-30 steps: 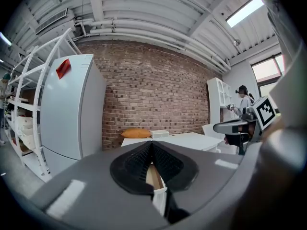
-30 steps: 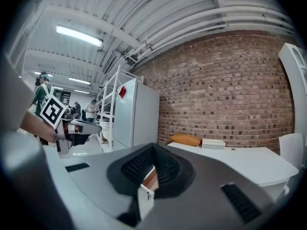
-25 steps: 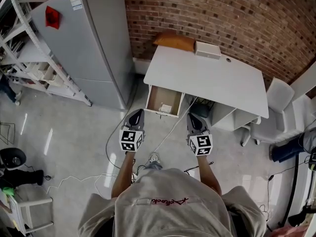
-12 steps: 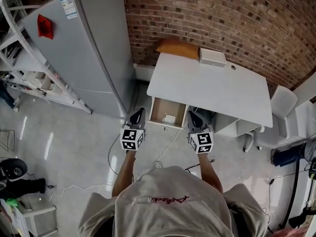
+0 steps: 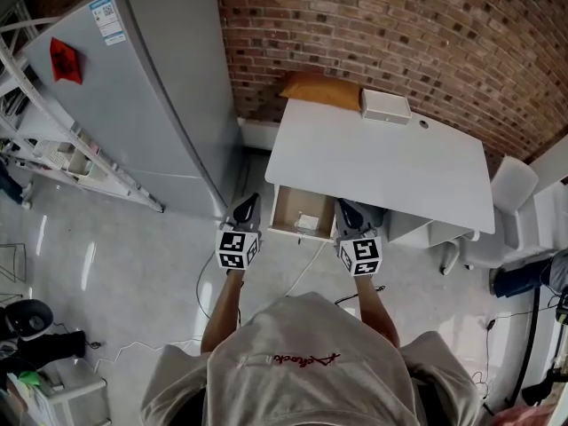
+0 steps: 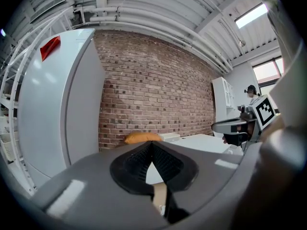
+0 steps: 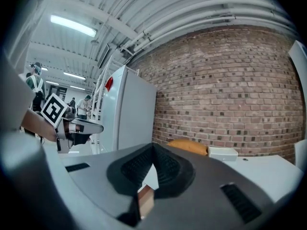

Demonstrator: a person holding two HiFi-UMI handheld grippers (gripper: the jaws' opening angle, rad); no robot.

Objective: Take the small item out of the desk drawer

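Both jaw pairs together (left gripper [image 6: 152, 144], right gripper [image 7: 153, 147]), small item [image 5: 307, 222] clear only in head view.

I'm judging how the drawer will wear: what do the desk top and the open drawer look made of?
Desk top: smooth white board, likely laminate or paint; even matte colour, no grain visible. Drawer: pale tan inside, probably wood or wood-look board; grain too small to confirm.

left tongs [image 5: 245, 205]: jaws together | right tongs [image 5: 347, 209]: jaws together | both pointing forward, side by side
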